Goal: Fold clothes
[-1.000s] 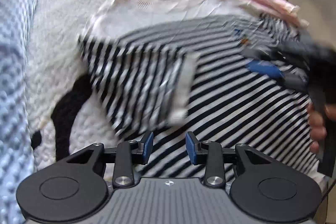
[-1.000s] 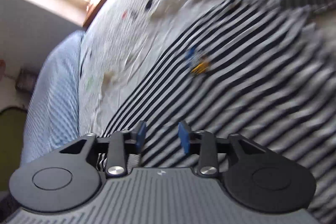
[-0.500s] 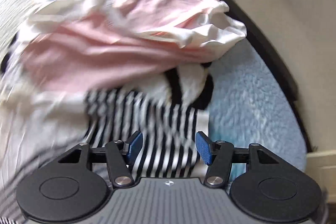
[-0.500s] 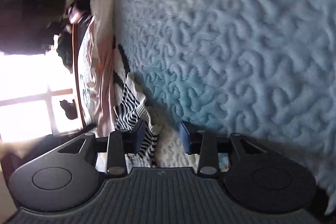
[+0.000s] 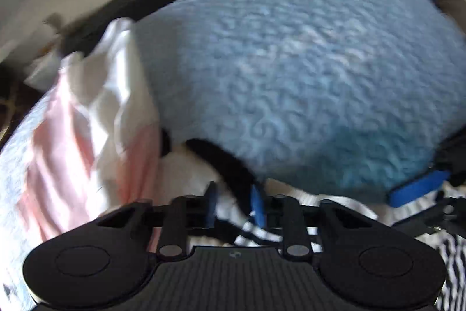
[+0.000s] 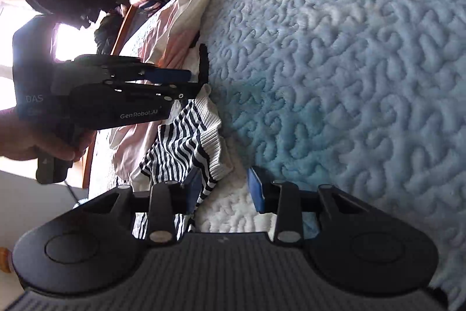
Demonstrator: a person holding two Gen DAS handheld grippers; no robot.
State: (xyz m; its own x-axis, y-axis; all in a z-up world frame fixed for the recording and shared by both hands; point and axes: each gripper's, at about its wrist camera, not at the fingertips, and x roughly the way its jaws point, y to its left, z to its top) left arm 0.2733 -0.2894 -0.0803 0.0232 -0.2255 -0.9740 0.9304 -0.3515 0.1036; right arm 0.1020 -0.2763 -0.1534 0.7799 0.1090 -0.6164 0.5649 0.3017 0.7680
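Bed (image 6: 349, 48): covered by a blue textured blanket (image 5: 291, 63), which fills the field from 12 to 3 o'clock in both wrist views. A white quilted patch (image 6: 233, 212) lies bare at its near edge.

Pink and white garment (image 5: 87, 121): heaped at 9 o'clock in the left wrist view, lying against the striped piece. Risk: a sweep of either gripper could drag it into the fold.

Striped shirt (image 6: 180, 145): bunched at the blanket's edge, its white ribbed hem rumpled and turned up. It is not spread flat, so any fold begun now would likely set creases in.

Left gripper (image 5: 233, 206): jaws have just been closing and stand narrowly apart, with cloth between them; motion blur leaves it unclear whether the pads press on it. In the right wrist view it sits at 9 o'clock, held by a hand (image 6: 35, 142), tips at the hem. Risk: a thin hem pinch may slip when lifted.

Right gripper (image 6: 224, 191): jaws spread, striped cloth just beside the left pad, nothing pinched. Risk: closing here would catch the quilt rather than the shirt.
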